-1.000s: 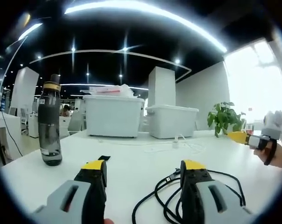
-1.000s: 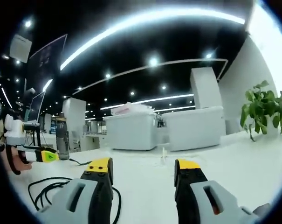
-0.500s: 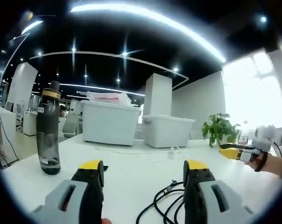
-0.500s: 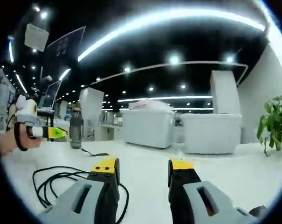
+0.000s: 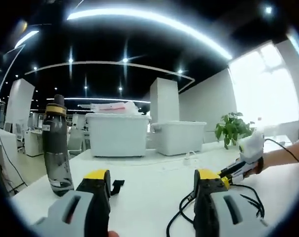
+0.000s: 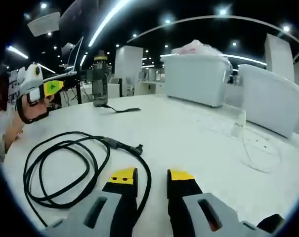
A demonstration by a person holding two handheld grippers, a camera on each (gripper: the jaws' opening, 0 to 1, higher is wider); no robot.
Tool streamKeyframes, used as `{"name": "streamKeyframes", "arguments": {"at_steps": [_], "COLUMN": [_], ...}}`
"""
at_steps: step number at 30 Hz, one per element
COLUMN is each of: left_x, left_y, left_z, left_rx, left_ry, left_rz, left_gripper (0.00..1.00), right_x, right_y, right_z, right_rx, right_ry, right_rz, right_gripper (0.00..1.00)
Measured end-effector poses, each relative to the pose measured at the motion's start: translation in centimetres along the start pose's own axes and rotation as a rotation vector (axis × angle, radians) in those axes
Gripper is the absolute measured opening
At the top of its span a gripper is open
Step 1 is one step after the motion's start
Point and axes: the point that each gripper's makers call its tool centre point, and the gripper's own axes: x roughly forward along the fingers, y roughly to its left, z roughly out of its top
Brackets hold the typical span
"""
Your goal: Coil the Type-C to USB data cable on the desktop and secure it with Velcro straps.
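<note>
Where black cable (image 6: 65,168) lies loose on white desk (image 6: 189,133), both tools released; dark ceiling, strip lights.

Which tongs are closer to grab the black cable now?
Probably the right tongs: they hover open just above the black cable, its loop touching their tips. The left tongs are held off beside it.

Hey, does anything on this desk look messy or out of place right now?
Only the black cable: it sprawls in loose, uneven loops on the white desk, one plug end lying free. The Velcro strap lies apart, near the bottle.
</note>
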Motion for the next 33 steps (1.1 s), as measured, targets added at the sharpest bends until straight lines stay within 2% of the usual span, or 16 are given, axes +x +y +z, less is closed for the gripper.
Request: {"name": "streamKeyframes", "arguments": {"at_steps": [3,5,8,10,11,14,17,22,24,26,27,29,30,32,33], "left_x": [0.0,0.1,0.1,0.1,0.1,0.2,0.4,0.7,0.6,0.4,0.4,0.1,0.0,-0.1,-0.4], "left_y": [-0.1,-0.3,-0.5,-0.7,-0.8,-1.5,-3.7,-7.4,-9.2,-11.2,-11.8,-13.4,-13.9,-14.3,-14.6], "left_z": [0.5,0.7,0.4,0.1,0.0,-0.2,-0.2,-0.6,-0.8,-0.4,-0.2,0.2,0.2,0.3,0.5], "left_rx": [-0.016,-0.027,-0.028,-0.025,-0.024,-0.027,-0.035,-0.001,0.029,0.089,0.094,0.08,0.058,0.043,0.044], "left_ry": [-0.018,-0.027,-0.017,-0.004,-0.002,0.003,-0.004,0.012,0.025,0.002,-0.008,-0.01,-0.002,0.01,0.007], "left_rz": [-0.002,-0.011,-0.02,-0.026,-0.031,-0.073,-0.176,-0.337,-0.419,-0.496,-0.52,-0.608,-0.642,-0.667,-0.692], "left_gripper": [0.69,0.69,0.69,0.69,0.69,0.66,0.61,0.61,0.61,0.61,0.61,0.61,0.59,0.52,0.4], "right_x": [0.3,0.3,0.3,0.2,0.1,-0.7,-1.8,-4.8,-6.6,-8.1,-8.8,-9.9,-10.4,-11.0,-11.2], "right_y": [0.6,0.5,0.6,0.7,0.8,1.1,0.5,1.6,3.3,5.3,6.3,8.4,9.3,10.4,10.8], "right_z": [0.2,0.4,0.5,0.5,0.5,0.4,1.9,4.8,6.8,8.0,8.5,9.1,9.1,9.2,9.2], "right_rx": [-0.049,-0.115,-0.138,-0.2,-0.236,-0.262,-0.24,-0.231,-0.267,-0.276,-0.288,-0.33,-0.344,-0.351,-0.361], "right_ry": [0.035,0.072,0.096,0.113,0.118,0.105,0.039,-0.059,-0.131,-0.18,-0.199,-0.229,-0.222,-0.229,-0.229], "right_rz": [0.028,0.04,0.026,0.019,0.024,0.017,-0.025,-0.013,0.017,0.053,0.08,0.133,0.152,0.18,0.191], "right_gripper": [0.06,0.04,0.02,0.01,0.01,0.01,0.01,0.01,0.01,0.01,0.01,0.01,0.01,0.01,0.01]}}
